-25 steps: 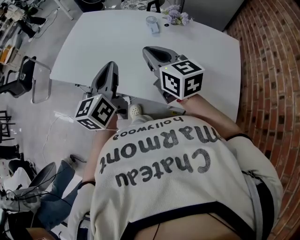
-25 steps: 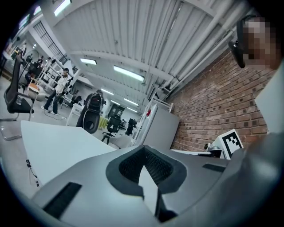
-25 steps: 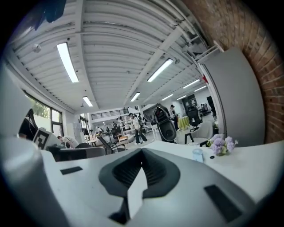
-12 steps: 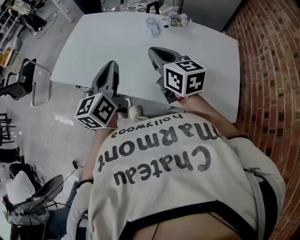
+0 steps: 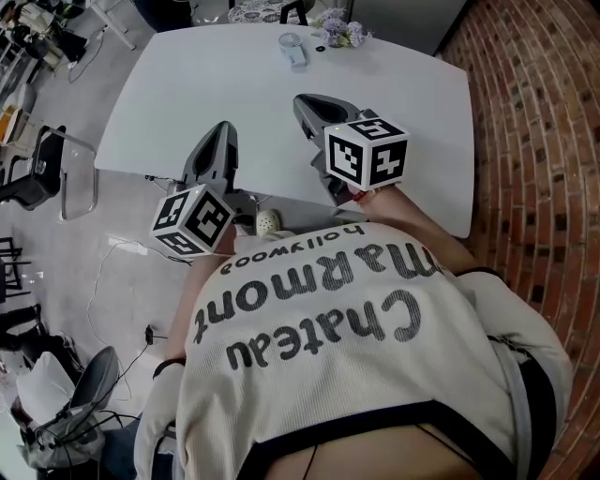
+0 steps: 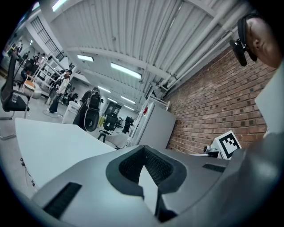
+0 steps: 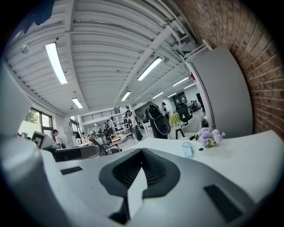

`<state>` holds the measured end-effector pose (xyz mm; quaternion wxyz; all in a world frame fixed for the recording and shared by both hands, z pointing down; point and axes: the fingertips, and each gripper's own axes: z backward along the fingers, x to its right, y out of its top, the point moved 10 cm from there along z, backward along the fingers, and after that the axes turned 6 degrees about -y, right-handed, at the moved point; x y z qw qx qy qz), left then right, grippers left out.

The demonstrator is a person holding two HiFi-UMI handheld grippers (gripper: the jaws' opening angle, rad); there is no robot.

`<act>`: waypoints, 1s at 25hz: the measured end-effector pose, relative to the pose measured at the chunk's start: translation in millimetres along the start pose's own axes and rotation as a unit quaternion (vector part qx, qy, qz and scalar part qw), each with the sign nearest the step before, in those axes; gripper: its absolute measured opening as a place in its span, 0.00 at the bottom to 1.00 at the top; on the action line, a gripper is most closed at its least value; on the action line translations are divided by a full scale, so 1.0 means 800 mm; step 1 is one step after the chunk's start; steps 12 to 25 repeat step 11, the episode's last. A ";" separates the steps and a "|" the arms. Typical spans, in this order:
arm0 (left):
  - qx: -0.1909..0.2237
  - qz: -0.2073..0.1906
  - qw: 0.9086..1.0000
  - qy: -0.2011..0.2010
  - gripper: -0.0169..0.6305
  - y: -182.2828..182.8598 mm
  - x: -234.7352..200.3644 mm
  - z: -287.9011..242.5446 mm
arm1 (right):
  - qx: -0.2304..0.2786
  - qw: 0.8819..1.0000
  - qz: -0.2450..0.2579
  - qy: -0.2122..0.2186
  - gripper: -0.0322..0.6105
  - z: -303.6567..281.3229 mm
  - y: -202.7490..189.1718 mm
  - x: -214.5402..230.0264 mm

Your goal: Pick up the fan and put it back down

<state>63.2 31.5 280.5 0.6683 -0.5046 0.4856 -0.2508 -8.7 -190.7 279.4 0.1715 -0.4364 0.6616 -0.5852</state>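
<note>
A brick wall [image 5: 534, 141] runs down the right side; one white table [image 5: 187, 94] fills the upper middle of the head view, with three small things gathered at its far end; the person stands at the near edge in a cream sweater [image 5: 356, 375] with dark lettering; one clear chair [image 5: 66, 173] stands off the table's left corner; two grippers are held out over the near part of the table, apart from each other and well short of the far end; each carries one marker cube, so two cubes in all; the left gripper [image 5: 223, 129] is over the table's near-left edge, and its own view shows its jaws brought together with nothing between them, only white tabletop seen through the notch behind the tips; the right gripper [image 5: 302, 99] reaches further over the table, its jaws likewise closed tight and holding nothing; at the far end lies one bunch of pale purple flowers [image 5: 335, 28]; near it, toward the left, is one small pale-blue thing [image 5: 292, 49], the only candidate for the fan, resting on the table and touched by neither gripper; in the right gripper view it stands upright like a little cup, too small to tell whether it is a container or what it might hold; between it and the flowers lies one tiny dark round piece [image 5: 321, 48]
</note>
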 end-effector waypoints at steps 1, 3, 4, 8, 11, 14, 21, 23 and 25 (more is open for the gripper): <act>-0.001 0.000 1.000 -0.001 0.03 0.000 0.001 0.000 | 0.000 1.000 -0.003 -0.002 0.05 0.001 0.001 0.001; -0.002 -0.001 1.000 -0.001 0.03 0.000 0.002 -0.003 | 0.001 1.000 -0.006 -0.003 0.05 0.002 0.001 0.005; -0.002 -0.003 1.000 -0.002 0.03 0.000 0.004 -0.006 | 0.003 1.000 -0.006 -0.003 0.05 0.002 0.003 0.008; 0.001 -0.005 1.000 -0.004 0.03 0.000 0.009 -0.010 | 0.006 1.000 -0.009 0.002 0.05 0.005 0.006 0.011; 0.003 -0.004 1.000 -0.004 0.03 0.001 0.010 -0.006 | 0.003 1.000 -0.016 0.006 0.05 0.008 0.005 0.009; 0.003 -0.004 1.000 -0.004 0.03 0.001 0.010 -0.006 | 0.003 1.000 -0.016 0.006 0.05 0.008 0.005 0.009; 0.003 -0.004 1.000 -0.004 0.03 0.001 0.010 -0.006 | 0.003 1.000 -0.016 0.006 0.05 0.008 0.005 0.009; 0.003 -0.004 1.000 -0.004 0.03 0.001 0.010 -0.006 | 0.003 1.000 -0.016 0.006 0.05 0.008 0.005 0.009; 0.003 -0.004 1.000 -0.004 0.03 0.001 0.010 -0.006 | 0.003 1.000 -0.016 0.006 0.05 0.008 0.005 0.009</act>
